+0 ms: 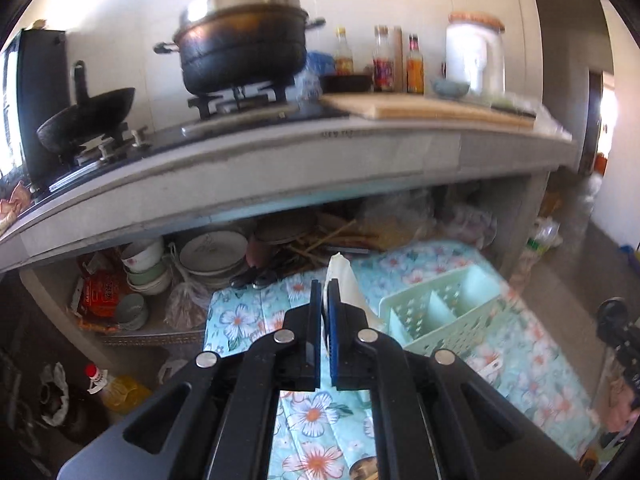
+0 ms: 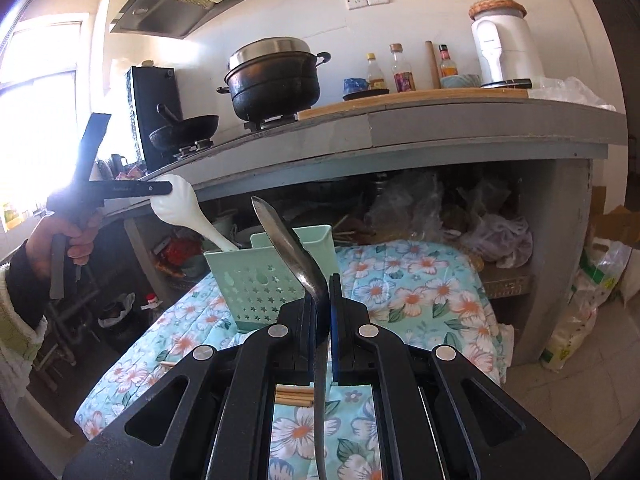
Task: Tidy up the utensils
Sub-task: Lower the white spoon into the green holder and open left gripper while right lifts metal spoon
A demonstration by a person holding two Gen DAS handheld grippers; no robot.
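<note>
My left gripper (image 1: 326,286) is shut on a white plastic spoon (image 1: 342,280), whose end sticks up past the fingertips. It hangs above a floral cloth (image 1: 500,344), left of a mint green divided utensil caddy (image 1: 440,320). My right gripper (image 2: 326,280) is shut on a metal spoon (image 2: 280,236); its bowl points up in front of the caddy (image 2: 256,280). In the right wrist view a hand holds the left gripper (image 2: 162,189) up at the left, with the white spoon (image 2: 180,204) slanting down toward the caddy's far side. Wooden chopsticks (image 2: 294,396) lie on the cloth under my right gripper.
A grey counter (image 2: 440,128) runs above, carrying a stove with a black pot (image 2: 276,80), a wok (image 2: 188,130), bottles and a cutting board (image 2: 400,98). Stacked bowls and plates (image 1: 208,256) and plastic bags fill the shelf underneath. An oil bottle (image 1: 116,390) stands on the floor at left.
</note>
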